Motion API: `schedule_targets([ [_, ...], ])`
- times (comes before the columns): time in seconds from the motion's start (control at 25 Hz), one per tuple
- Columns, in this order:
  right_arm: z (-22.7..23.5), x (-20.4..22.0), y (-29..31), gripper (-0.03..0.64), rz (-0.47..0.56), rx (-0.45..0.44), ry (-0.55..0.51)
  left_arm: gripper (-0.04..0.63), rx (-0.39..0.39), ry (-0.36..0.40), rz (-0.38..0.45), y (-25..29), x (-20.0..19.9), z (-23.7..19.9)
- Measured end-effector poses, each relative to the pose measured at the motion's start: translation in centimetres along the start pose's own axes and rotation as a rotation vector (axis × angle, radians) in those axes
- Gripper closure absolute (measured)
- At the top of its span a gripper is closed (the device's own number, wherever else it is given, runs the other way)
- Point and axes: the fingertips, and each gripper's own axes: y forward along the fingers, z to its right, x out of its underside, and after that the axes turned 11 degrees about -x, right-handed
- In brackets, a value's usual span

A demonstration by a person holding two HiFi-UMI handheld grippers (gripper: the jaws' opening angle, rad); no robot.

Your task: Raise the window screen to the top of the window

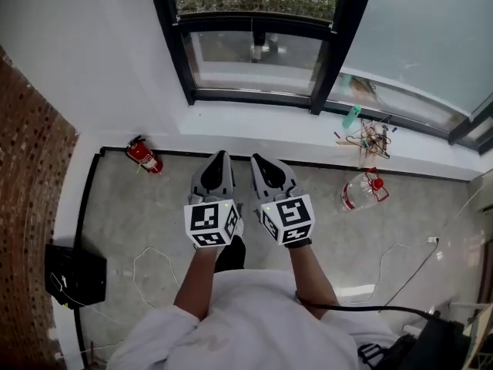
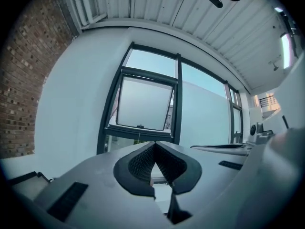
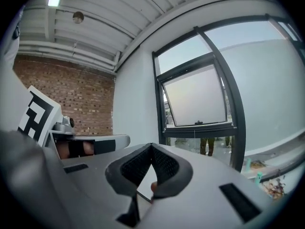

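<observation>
Two smooth grey plastic grippers sit side by side at centre, each topped by a marker cube and both aimed at 12 o'clock. The left gripper (image 1: 219, 157) has its jaws fully together, with the ribbed black pads (image 2: 140, 163) meeting at a point and holding nothing. The right gripper (image 1: 260, 161) is closed and empty in the same way.

At 12 o'clock, beyond a white sill (image 1: 254, 126), is the window (image 1: 254, 21). Its dark frame is upright and taller than wide. A frosted sash (image 2: 143, 104), hinged at its top edge, tilts outward. I cannot make out a screen in the opening below it.

A rough brick wall (image 1: 31, 168) is at 9 o'clock. On the mottled grey floor (image 1: 154, 214), a red extinguisher (image 1: 143, 156) lies at 10 o'clock and a clear bottle (image 1: 362, 190) at 3 o'clock.
</observation>
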Motion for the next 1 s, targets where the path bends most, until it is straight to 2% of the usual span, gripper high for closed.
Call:
schedule_targets([
  [0.32,10.6,-4.2,12.0,0.622,-0.002,0.089,-0.051,0.603,0.067,-0.049,0.052,16.3,-4.1,-2.9],
  [0.48,13.8,-5.1,17.2,0.621,-0.011,0.118,-0.071,0.601,0.088,-0.087,0.057,22.5,-4.6,-4.9],
  [0.64,18.2,-3.5,19.9,0.622,-0.045,0.152,-0.026,0.601,0.123,-0.065,0.001,27.7,-2.7,-4.5],
  [0.76,22.7,-2.4,22.6,0.621,-0.052,0.146,0.000,0.601,0.114,-0.052,-0.018,32.1,-1.4,-4.1],
  [0.88,27.8,-3.6,25.7,0.621,-0.017,0.126,-0.019,0.601,0.094,-0.033,-0.016,37.7,-1.2,-3.7],
  [1.0,33.2,-6.4,29.3,0.622,0.035,0.105,-0.057,0.601,0.087,-0.011,0.021,44.2,-3.0,-3.0],
])
